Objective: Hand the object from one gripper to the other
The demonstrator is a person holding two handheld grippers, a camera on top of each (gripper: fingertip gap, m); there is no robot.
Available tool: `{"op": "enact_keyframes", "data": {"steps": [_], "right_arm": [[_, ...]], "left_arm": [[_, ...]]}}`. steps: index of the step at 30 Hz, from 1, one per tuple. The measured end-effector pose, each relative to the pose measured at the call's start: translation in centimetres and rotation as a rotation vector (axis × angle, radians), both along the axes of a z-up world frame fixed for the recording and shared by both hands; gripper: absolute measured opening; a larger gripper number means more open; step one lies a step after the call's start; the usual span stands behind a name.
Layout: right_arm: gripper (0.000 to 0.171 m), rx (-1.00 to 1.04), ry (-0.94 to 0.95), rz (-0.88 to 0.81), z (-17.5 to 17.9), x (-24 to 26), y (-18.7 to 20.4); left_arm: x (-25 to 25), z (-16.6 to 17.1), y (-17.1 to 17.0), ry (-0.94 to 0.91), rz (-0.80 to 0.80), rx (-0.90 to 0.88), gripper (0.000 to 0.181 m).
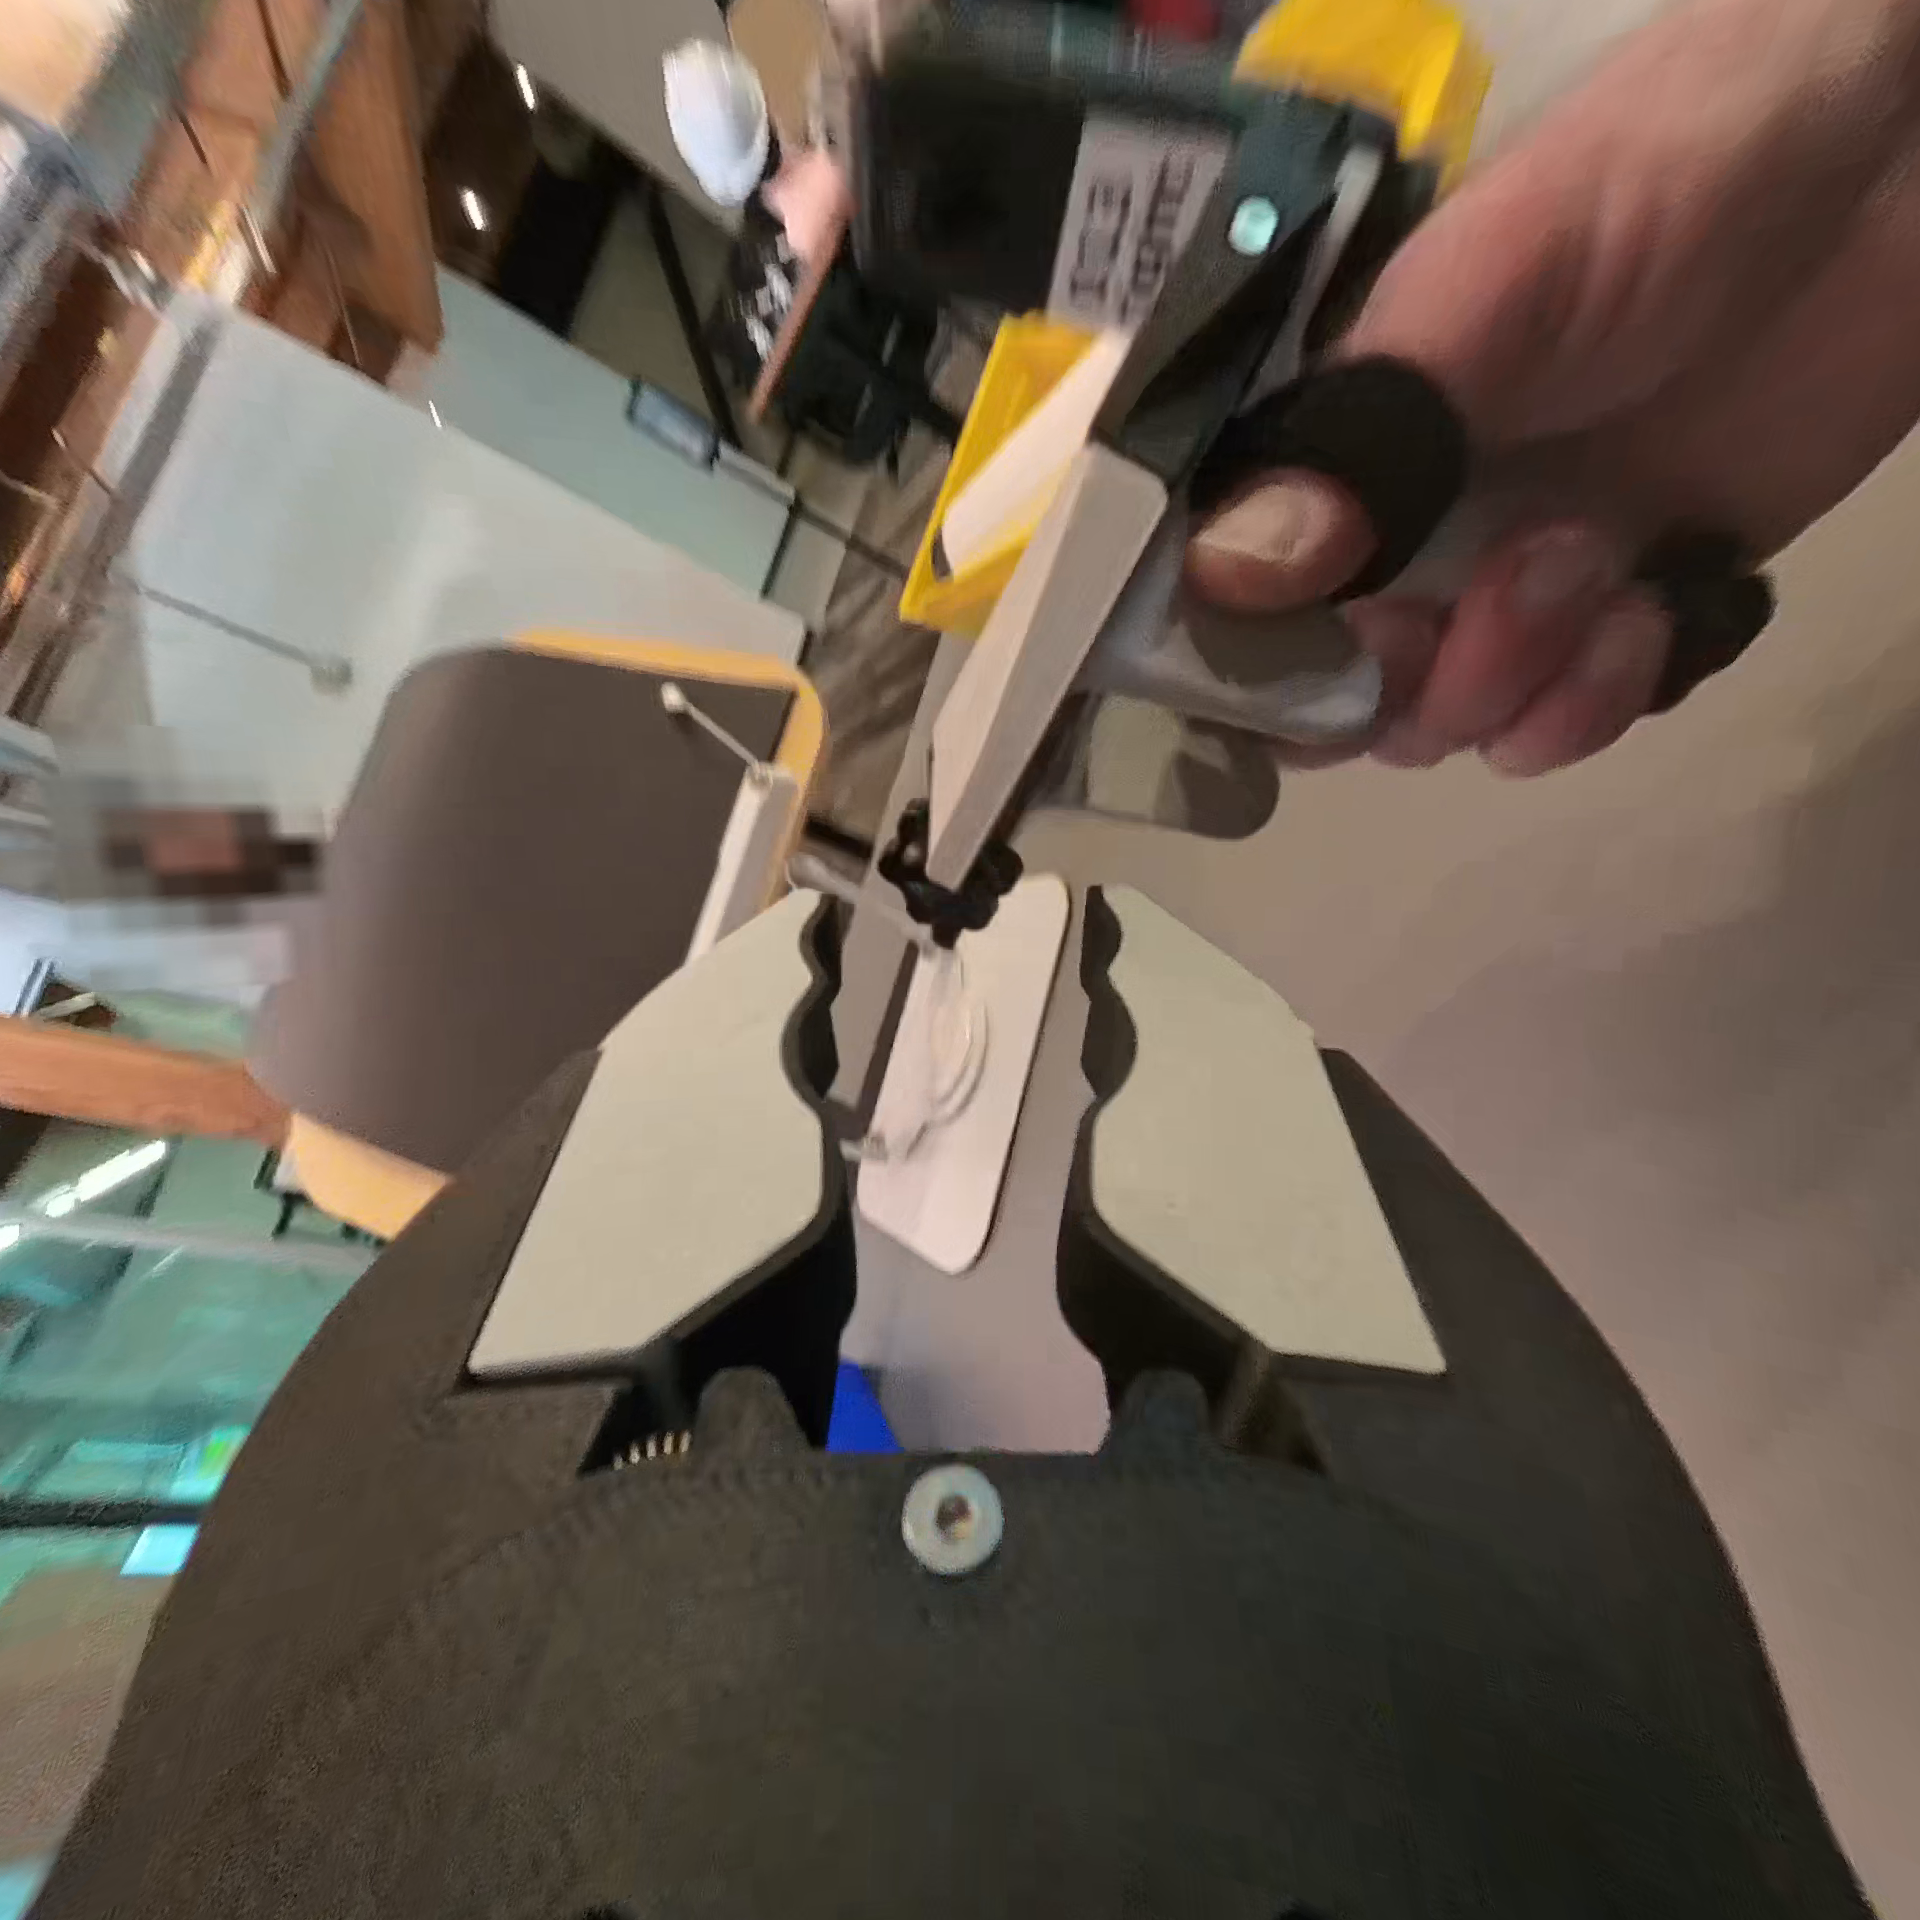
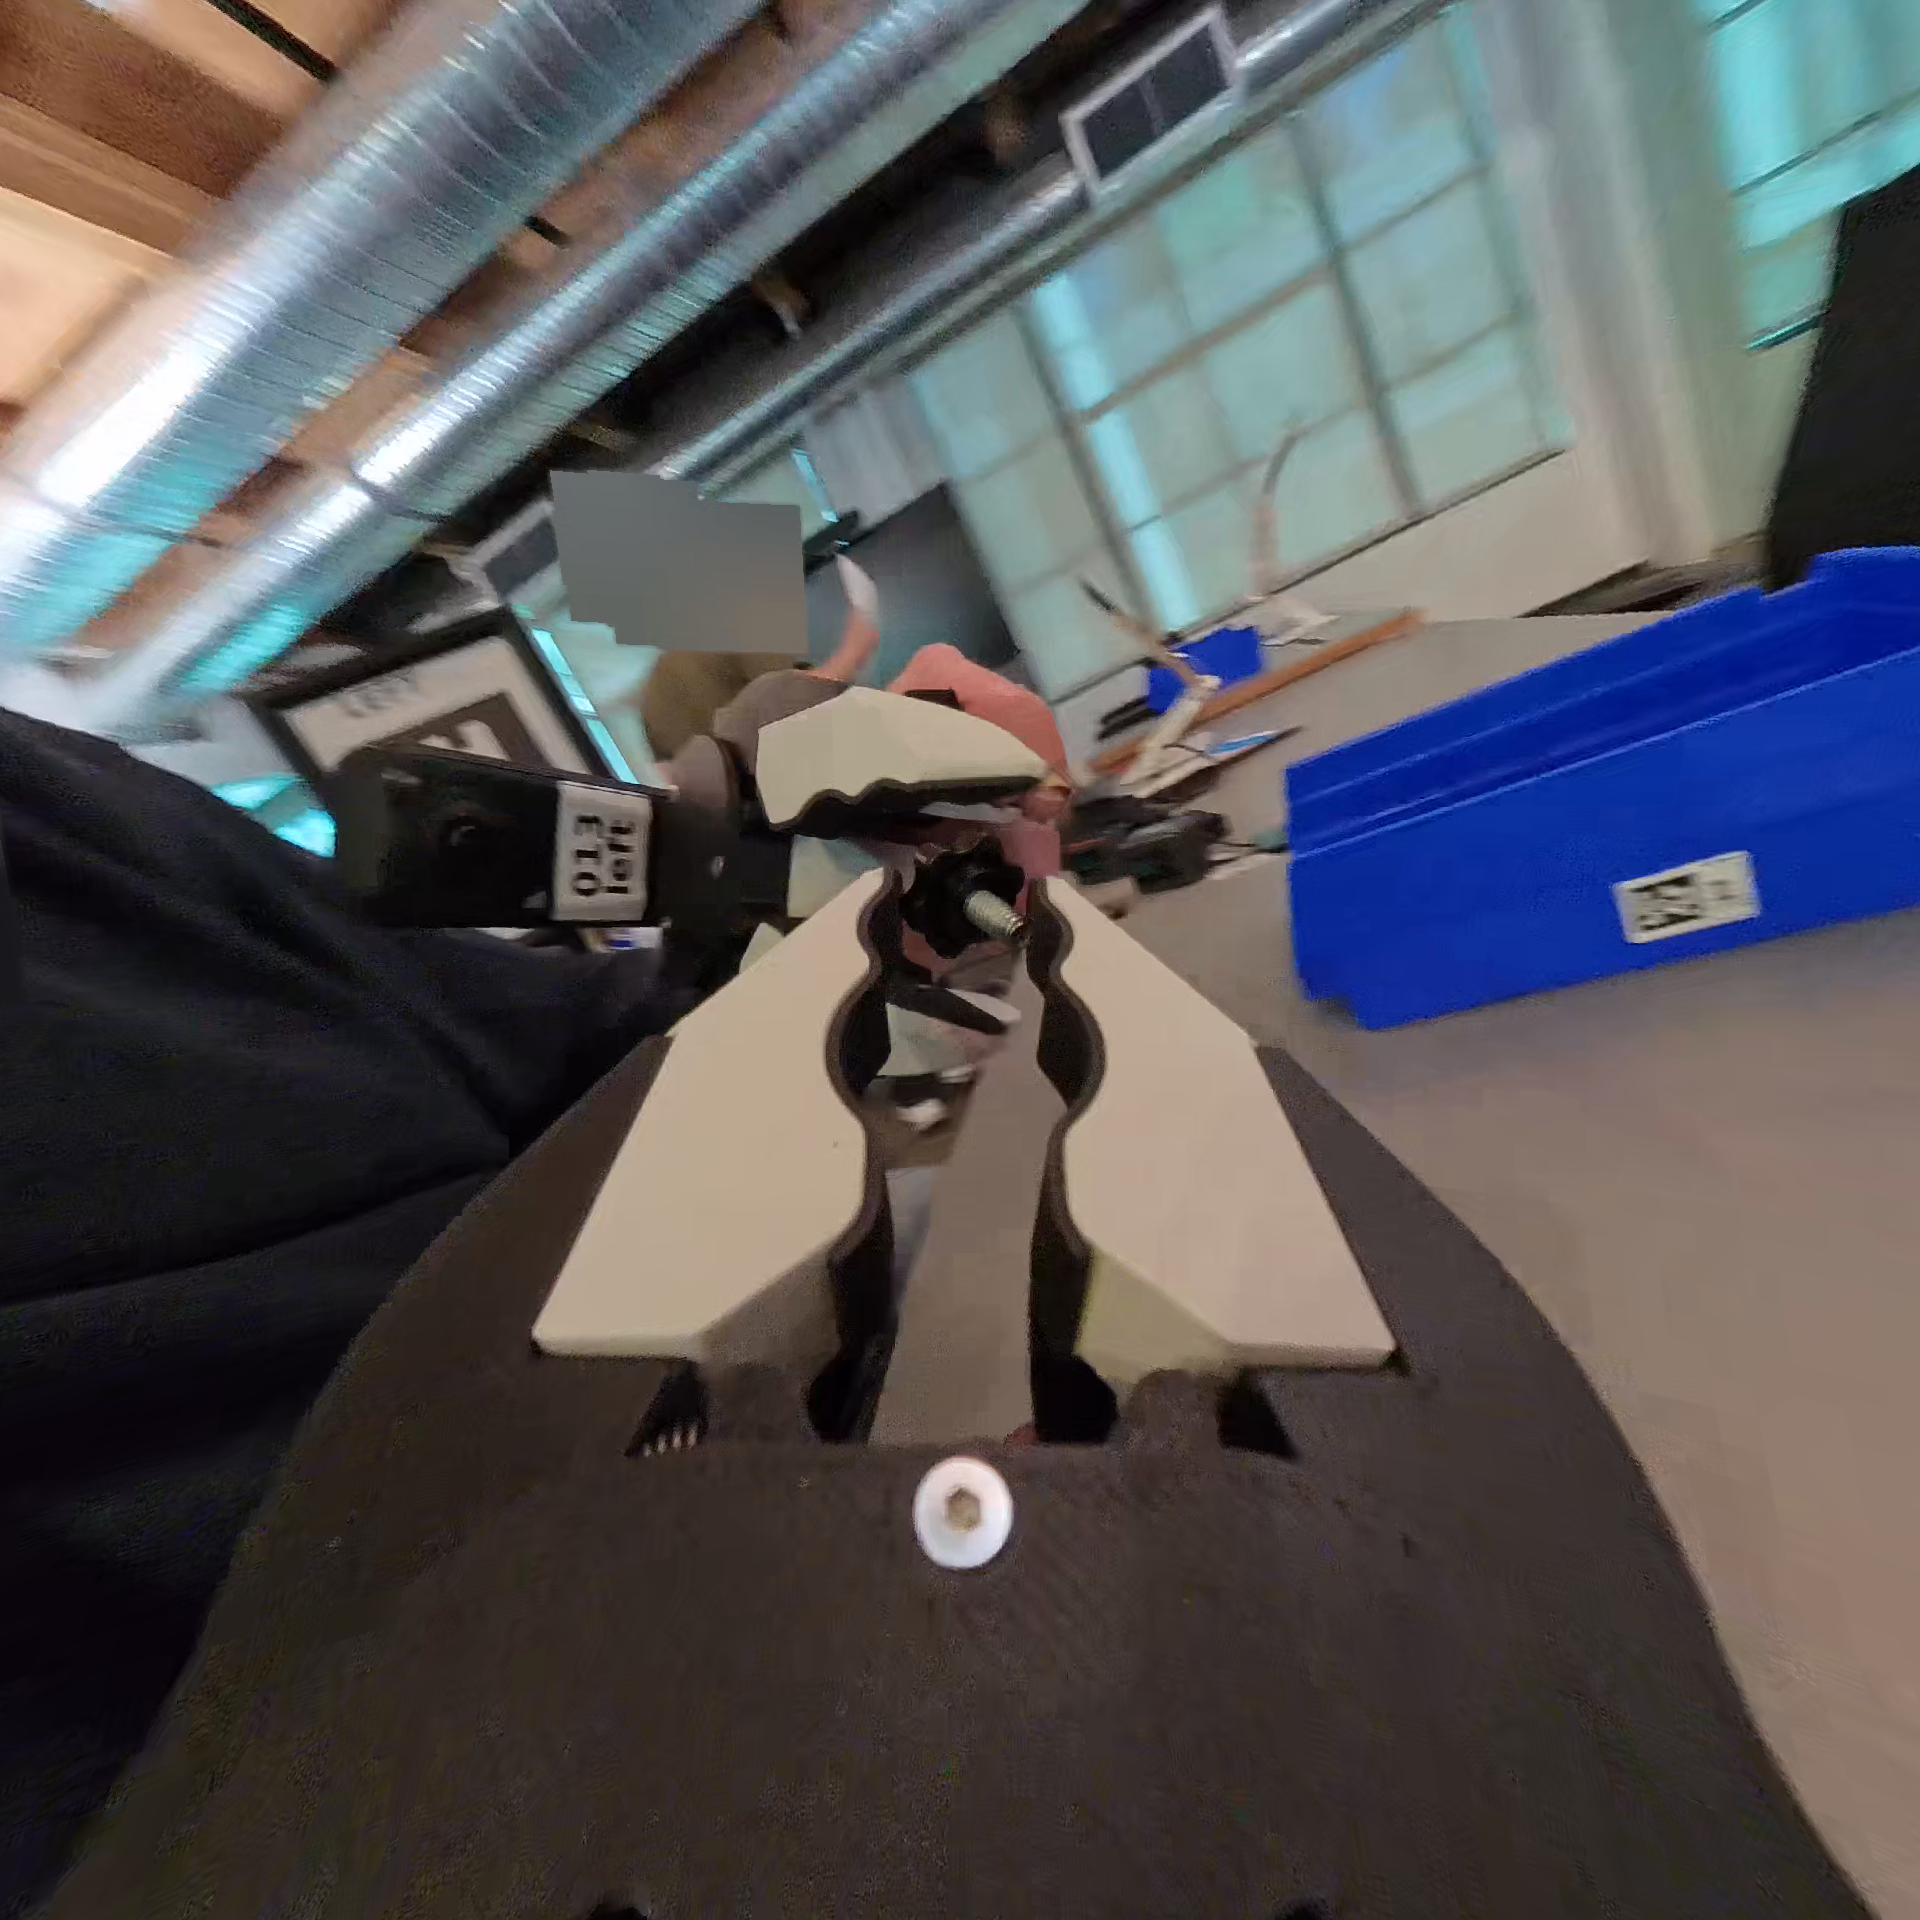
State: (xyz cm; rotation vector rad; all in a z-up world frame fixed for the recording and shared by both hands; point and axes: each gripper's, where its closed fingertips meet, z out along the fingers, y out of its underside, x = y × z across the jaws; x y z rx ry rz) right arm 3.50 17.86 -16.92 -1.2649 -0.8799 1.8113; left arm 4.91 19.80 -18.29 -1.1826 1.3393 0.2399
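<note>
Presently right gripper [image 2: 956, 904] is clamped on a black threaded knob [image 2: 940, 920]; left gripper [image 1: 951, 914] stands apart, fingertips flanking it.

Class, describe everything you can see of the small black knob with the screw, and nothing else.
The black knob is small, with a lobed, matte rim that looks like plastic. A short, shiny threaded metal stud sticks out sideways from it. It is held in mid-air, pinched at the tips of the right gripper. It sits at the mouth of the open left gripper, whose fingers appear clear of it.
</note>
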Motion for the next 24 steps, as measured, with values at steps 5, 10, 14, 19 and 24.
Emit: {"op": "enact_keyframes", "data": {"steps": [5, 10, 14, 19, 24], "right_arm": [[0.02, -0.047, 0.164, 0.318, 1.5, 1.5, -2.6], [0.022, -0.07, 0.222, 0.511, 1.7, 2.3, -4.1], [0.022, -0.061, 0.221, 0.596, 1.6, 2.3, -5.2], [0.022, -0.049, 0.246, 0.676, 1.6, 2.5, -6.4], [0.022, -0.031, 0.266, 0.722, 1.6, 2.9, -6.8]], "left_arm": [[1.5, 1.6, -3.1, -0.037, -0.171, 0.027, 0.047], [2.1, 1.8, -4.2, -0.033, -0.219, 0.053, 0.047], [2.9, 1.8, -4.9, -0.016, -0.247, 0.082, 0.042], [3.3, 1.4, -4.9, 0.027, -0.249, 0.112, 0.027], [3.7, 1.4, -5.3, 0.032, -0.269, 0.109, 0.025]]}}
